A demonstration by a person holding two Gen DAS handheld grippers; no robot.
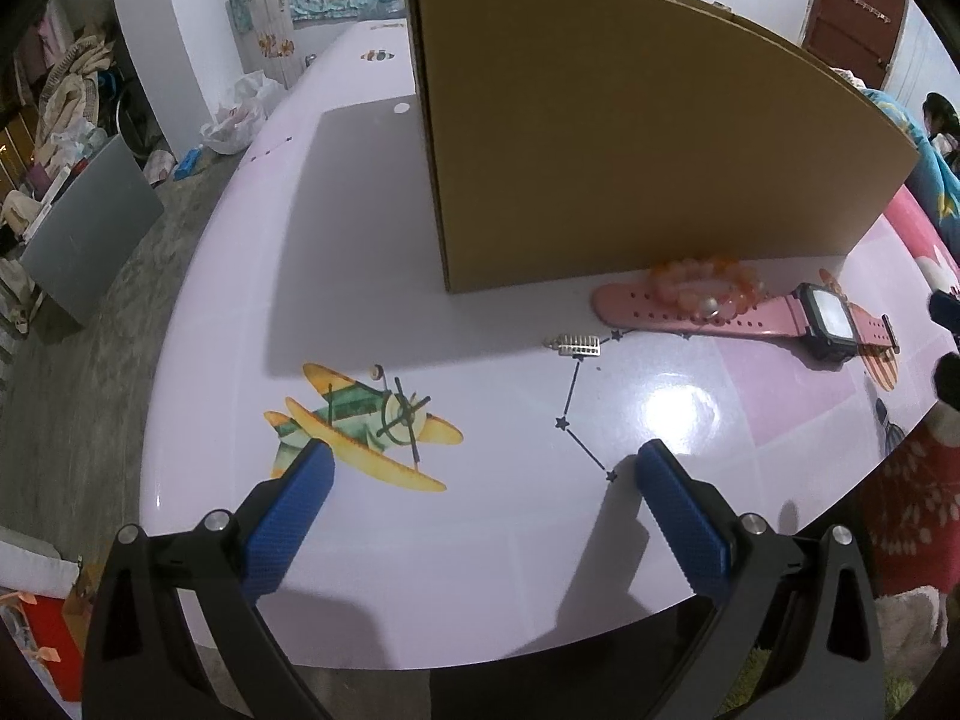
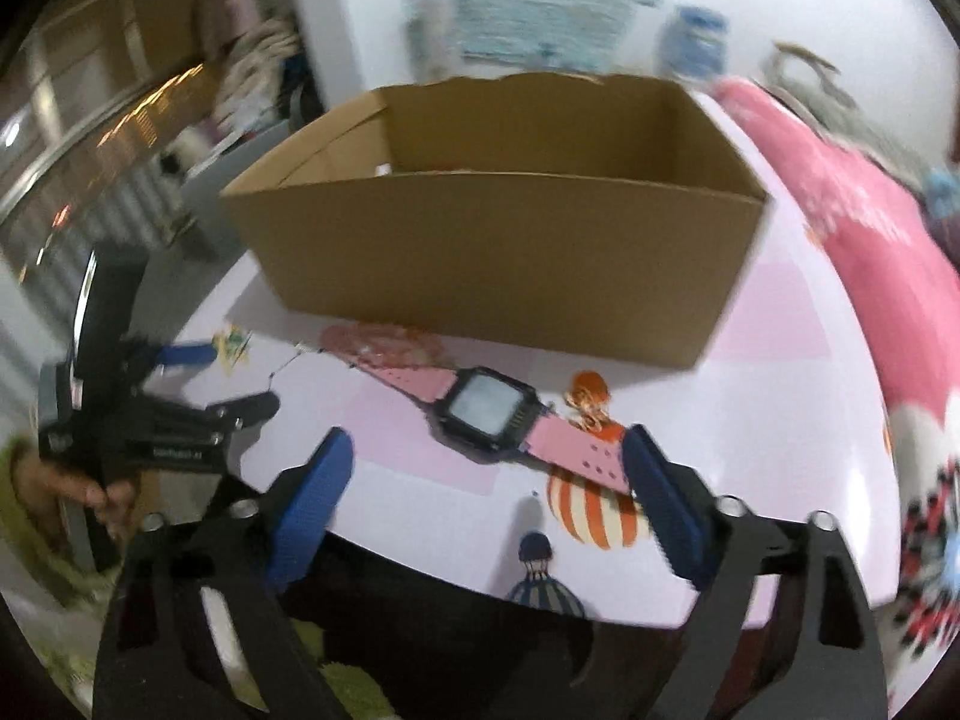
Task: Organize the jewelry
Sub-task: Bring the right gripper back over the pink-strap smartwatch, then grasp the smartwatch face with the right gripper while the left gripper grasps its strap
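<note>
A pink-strapped watch (image 2: 486,408) with a dark square face lies on the pale printed table (image 2: 390,450), in front of an open cardboard box (image 2: 498,258). My right gripper (image 2: 487,439) hovers open just short of the watch. The near strap end (image 2: 591,459) lies by the right finger, and nothing is gripped. An orange bead bracelet (image 1: 708,285) rests on the far strap of the watch (image 1: 828,318). A small silver comb-like clip (image 1: 579,345) lies left of the strap. My left gripper (image 1: 486,450) is open and empty over the table, above an aeroplane print.
The tall box wall (image 1: 630,138) blocks the back of the table. A small orange and gold piece (image 2: 588,402), blurred, sits beside the watch. The left gripper (image 2: 228,381) and a hand (image 2: 90,492) are at the left of the right wrist view. The table edge (image 1: 480,660) is close.
</note>
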